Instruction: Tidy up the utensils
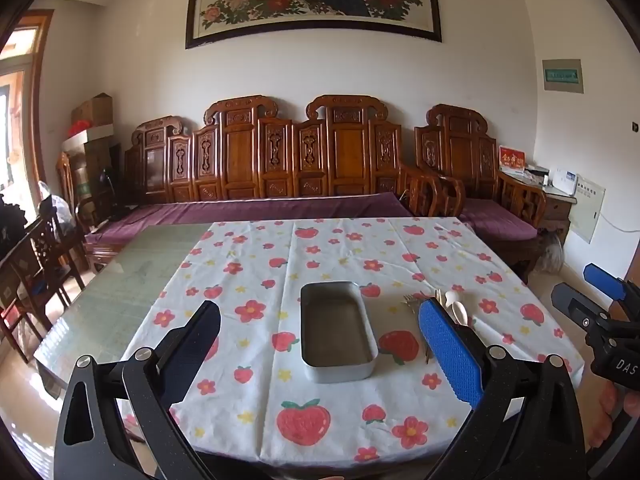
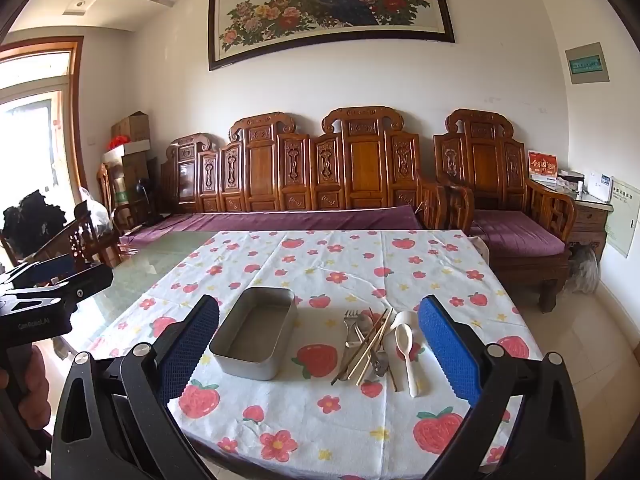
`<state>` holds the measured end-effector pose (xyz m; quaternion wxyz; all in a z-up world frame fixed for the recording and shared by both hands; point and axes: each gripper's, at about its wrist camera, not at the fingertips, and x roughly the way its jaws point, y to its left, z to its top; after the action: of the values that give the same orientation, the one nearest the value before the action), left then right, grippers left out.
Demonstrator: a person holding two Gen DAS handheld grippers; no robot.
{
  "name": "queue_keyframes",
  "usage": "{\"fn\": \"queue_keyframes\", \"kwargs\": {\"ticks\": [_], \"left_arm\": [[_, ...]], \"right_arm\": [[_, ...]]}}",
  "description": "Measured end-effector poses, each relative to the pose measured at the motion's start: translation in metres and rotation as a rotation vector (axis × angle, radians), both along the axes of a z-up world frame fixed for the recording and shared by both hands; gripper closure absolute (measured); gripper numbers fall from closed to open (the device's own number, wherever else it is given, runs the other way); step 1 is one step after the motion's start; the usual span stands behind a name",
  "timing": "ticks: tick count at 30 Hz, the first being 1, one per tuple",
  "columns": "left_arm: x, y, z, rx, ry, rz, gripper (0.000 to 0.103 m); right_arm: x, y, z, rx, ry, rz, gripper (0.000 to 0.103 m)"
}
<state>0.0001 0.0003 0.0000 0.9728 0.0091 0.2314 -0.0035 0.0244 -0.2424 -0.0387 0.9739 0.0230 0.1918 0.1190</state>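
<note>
Resting on the strawberry-print cloth (image 2: 320, 420) that covers the surface, the empty metal tin (image 2: 256, 332) sits left of a loose pile of utensils: a fork (image 2: 350, 326), chopsticks (image 2: 370, 346) and two white spoons (image 2: 406, 344). Left gripper (image 1: 320, 344) fingers are spread wide around nothing, above the tin. Right gripper (image 2: 318, 346) fingers are likewise spread and empty, framing tin and pile.

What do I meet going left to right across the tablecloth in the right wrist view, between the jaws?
Metal tray → fork → wooden chopsticks → white spoon. The metal pieces under the chopsticks overlap too much to place.
</note>
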Motion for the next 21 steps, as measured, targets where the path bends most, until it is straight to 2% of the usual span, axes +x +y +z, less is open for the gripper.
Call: {"fn": "queue_keyframes", "kwargs": {"ticks": [21], "left_arm": [[0.0001,0.0,0.0004,0.009,-0.007,0.004,0.006]], "right_arm": [[-0.0004,-0.0013,-0.0013,0.006,0.003,-0.001,0.003]]}}
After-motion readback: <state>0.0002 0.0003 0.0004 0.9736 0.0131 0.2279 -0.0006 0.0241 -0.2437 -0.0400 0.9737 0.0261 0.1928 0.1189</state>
